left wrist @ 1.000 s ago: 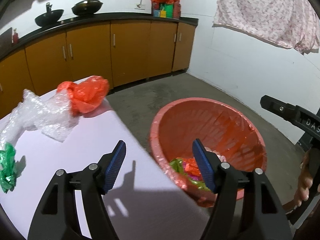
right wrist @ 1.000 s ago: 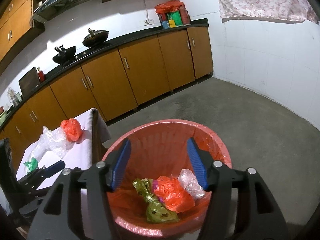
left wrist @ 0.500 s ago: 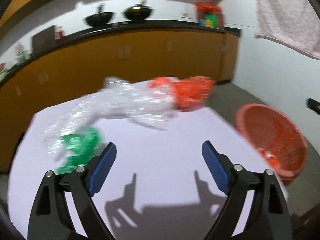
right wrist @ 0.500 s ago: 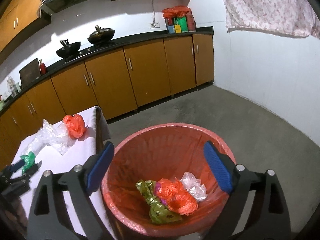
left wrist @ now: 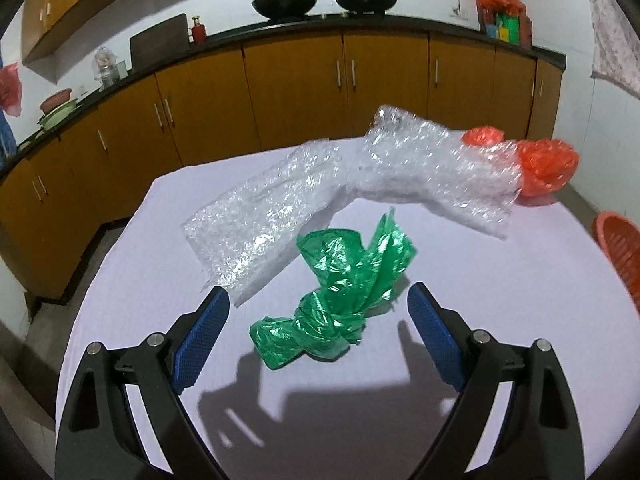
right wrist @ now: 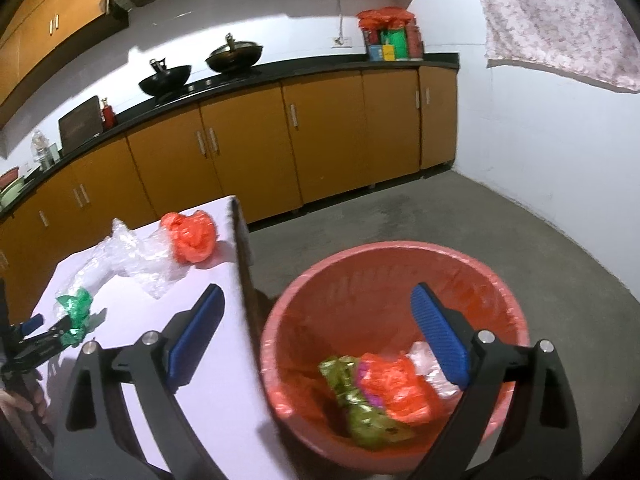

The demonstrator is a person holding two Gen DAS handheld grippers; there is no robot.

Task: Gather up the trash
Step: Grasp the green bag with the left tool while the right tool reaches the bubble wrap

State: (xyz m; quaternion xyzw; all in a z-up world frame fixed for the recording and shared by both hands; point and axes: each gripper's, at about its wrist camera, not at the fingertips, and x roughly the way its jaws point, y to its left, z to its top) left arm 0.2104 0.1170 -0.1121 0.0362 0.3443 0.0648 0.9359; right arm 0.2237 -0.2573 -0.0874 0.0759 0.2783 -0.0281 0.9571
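Observation:
A knotted green plastic bag (left wrist: 336,292) lies on the white table (left wrist: 500,300). My left gripper (left wrist: 318,298) hangs open just above it, a blue pad on either side and neither touching. Behind it lie a long sheet of bubble wrap (left wrist: 360,184) and a crumpled orange bag (left wrist: 548,164). My right gripper (right wrist: 317,295) is over the left rim of the red bin (right wrist: 400,252); its jaws are opening with nothing between them. Inside the bin sit an olive bag, an orange bag and clear plastic (right wrist: 384,392). The right wrist view also shows the left gripper (right wrist: 44,330) by the green bag (right wrist: 76,308).
The bin stands on the grey floor (right wrist: 480,216) beside the table's right edge (right wrist: 240,264). Orange cabinets (left wrist: 300,92) under a black counter with two woks (left wrist: 286,0) run behind the table. A patterned cloth (right wrist: 552,20) hangs on the white wall.
The left gripper swung away from the bin to the table and now hovers over the green bag, jaws wider. The right gripper's jaws widened and it drifted left over the bin's rim.

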